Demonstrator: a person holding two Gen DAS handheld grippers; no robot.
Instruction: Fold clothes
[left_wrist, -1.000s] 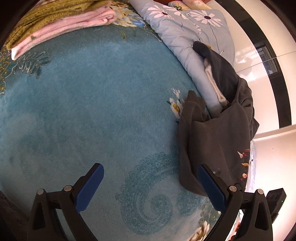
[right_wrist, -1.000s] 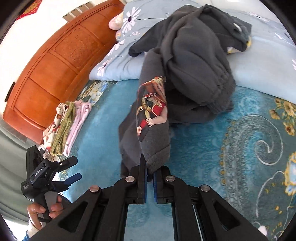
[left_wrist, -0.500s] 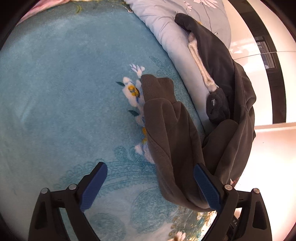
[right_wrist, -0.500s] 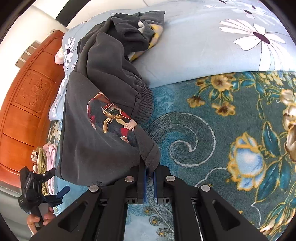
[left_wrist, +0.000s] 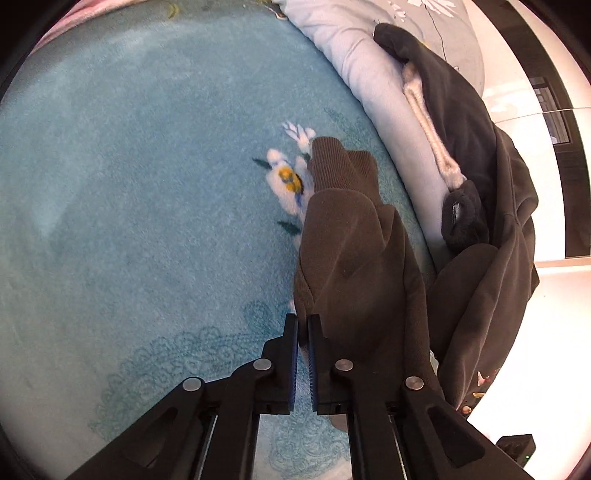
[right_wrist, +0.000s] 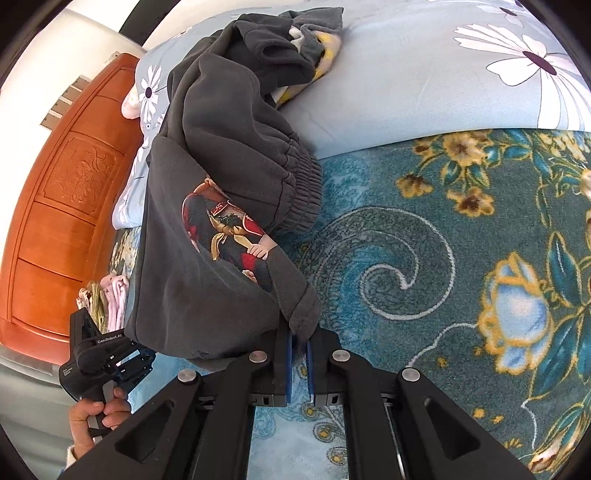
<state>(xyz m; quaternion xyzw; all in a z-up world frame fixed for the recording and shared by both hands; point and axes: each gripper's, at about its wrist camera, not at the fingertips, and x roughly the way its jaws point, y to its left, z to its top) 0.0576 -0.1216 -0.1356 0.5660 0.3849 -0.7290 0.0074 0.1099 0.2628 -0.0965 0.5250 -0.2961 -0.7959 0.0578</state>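
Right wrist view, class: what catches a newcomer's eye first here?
The dark grey sweatshirt with its red cartoon print sprawls from the pale blue floral quilt down onto the teal flowered blanket. The right gripper pinches its hem at bottom centre. An orange wooden headboard fills the left edge.

There are two grippers: the left gripper (left_wrist: 303, 334) and the right gripper (right_wrist: 298, 341). There is one dark grey sweatshirt (right_wrist: 207, 295), one blue blanket (right_wrist: 424, 266), one light blue quilt (right_wrist: 424, 85) and one wooden headboard (right_wrist: 62, 206). One small stack of folded clothes (right_wrist: 105, 301) sits far off, and one hand (right_wrist: 99, 413) shows.
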